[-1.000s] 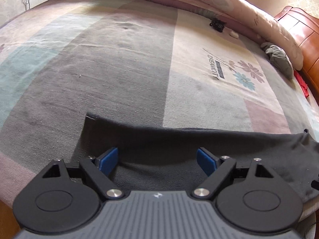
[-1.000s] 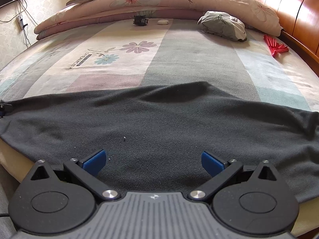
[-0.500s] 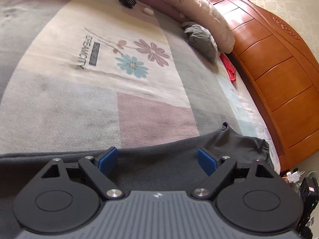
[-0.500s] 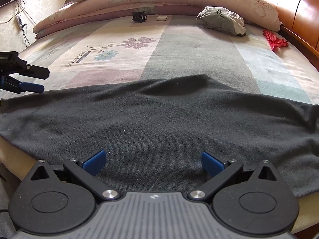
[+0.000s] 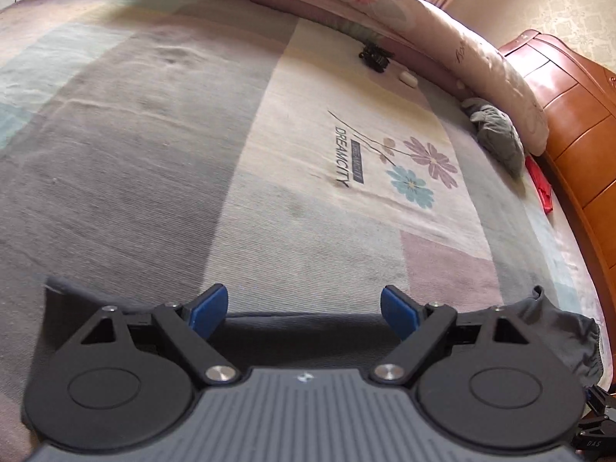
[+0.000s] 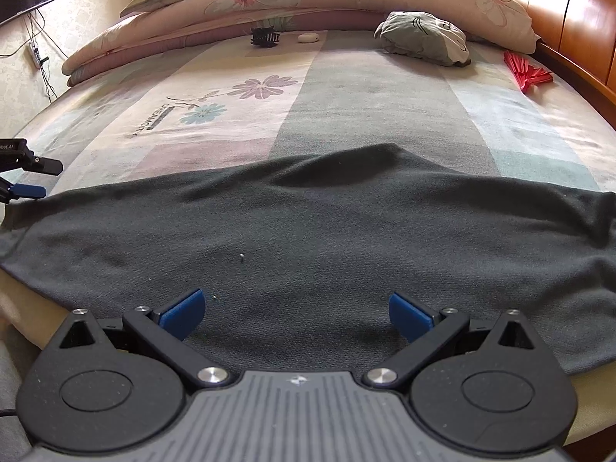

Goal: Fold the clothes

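Dark knit garment (image 6: 308,238) lies spread along the bed's (image 6: 346,88) near edge, overhanging a bit, I think. Left gripper (image 5: 304,310) and right gripper (image 6: 296,313) both gape wide, empty; a one-layer pinch could drag it off.

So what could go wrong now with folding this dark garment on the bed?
1. The garment hangs over the bed's near edge; a pull toward the person might drag it off.
2. Both grippers, left and right, are open above flat cloth, so closing there may pinch only one layer, or the sheet underneath.
3. A raised wrinkle at the far edge could get folded in.
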